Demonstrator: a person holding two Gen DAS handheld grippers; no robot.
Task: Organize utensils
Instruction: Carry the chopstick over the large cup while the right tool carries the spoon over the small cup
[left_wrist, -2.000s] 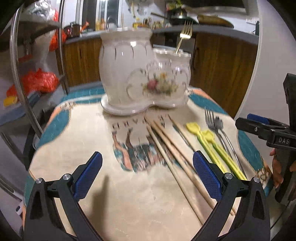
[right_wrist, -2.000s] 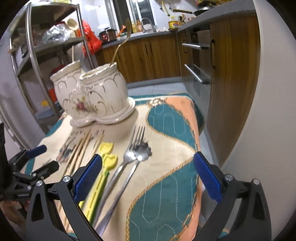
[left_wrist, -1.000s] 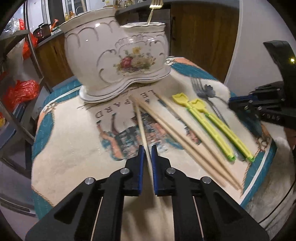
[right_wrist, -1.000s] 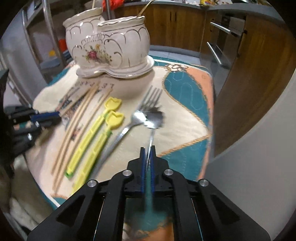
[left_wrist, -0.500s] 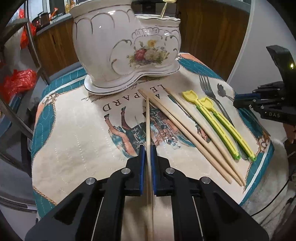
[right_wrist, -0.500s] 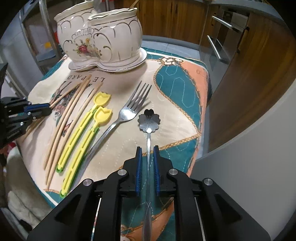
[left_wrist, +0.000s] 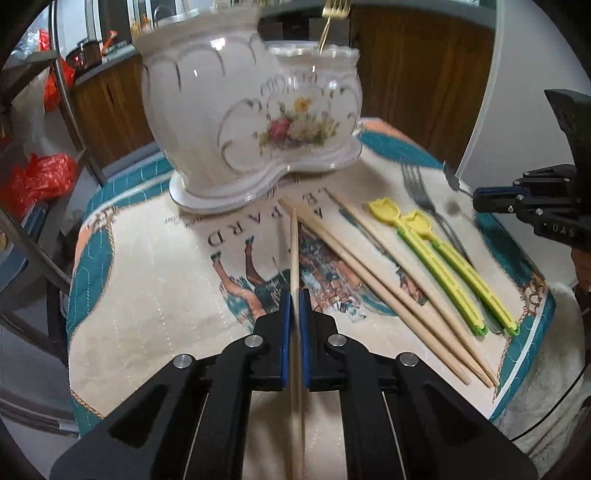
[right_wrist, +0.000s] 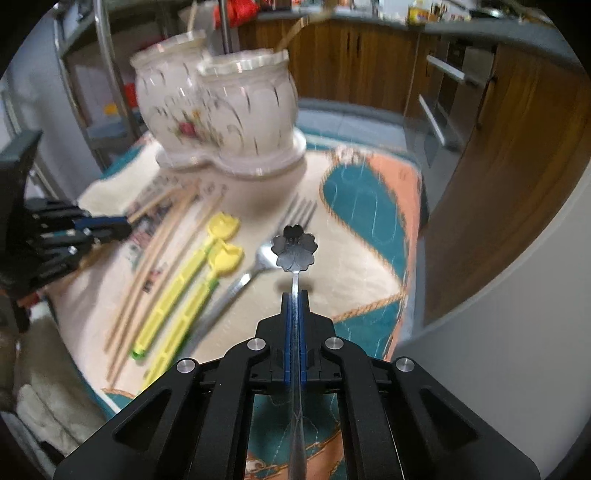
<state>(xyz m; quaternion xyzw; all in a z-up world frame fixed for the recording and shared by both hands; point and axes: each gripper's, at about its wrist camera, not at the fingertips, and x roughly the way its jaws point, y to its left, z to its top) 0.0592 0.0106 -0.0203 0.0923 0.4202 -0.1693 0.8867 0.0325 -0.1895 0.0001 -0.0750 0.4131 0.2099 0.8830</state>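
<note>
From the left wrist view, the left claw (left_wrist: 294, 310) is clenched on a single wooden chopstick (left_wrist: 294, 251) whose far tip points at the ceramic holder (left_wrist: 251, 122) on the cloth-covered counter (left_wrist: 147, 295); gripped so far from that tip, the stick could pivot or strike the holder's rim. Three more chopsticks (left_wrist: 369, 273), two yellow utensils (left_wrist: 439, 258) and a fork (left_wrist: 424, 199) lie beside it. From the right wrist view, the right claw (right_wrist: 294, 314) grasps a flower-headed spoon (right_wrist: 294, 248) by its thin handle above the fork (right_wrist: 258, 266); the smooth metal might twist or slip, and both claws heading for the holder (right_wrist: 221, 110) could collide.
</note>
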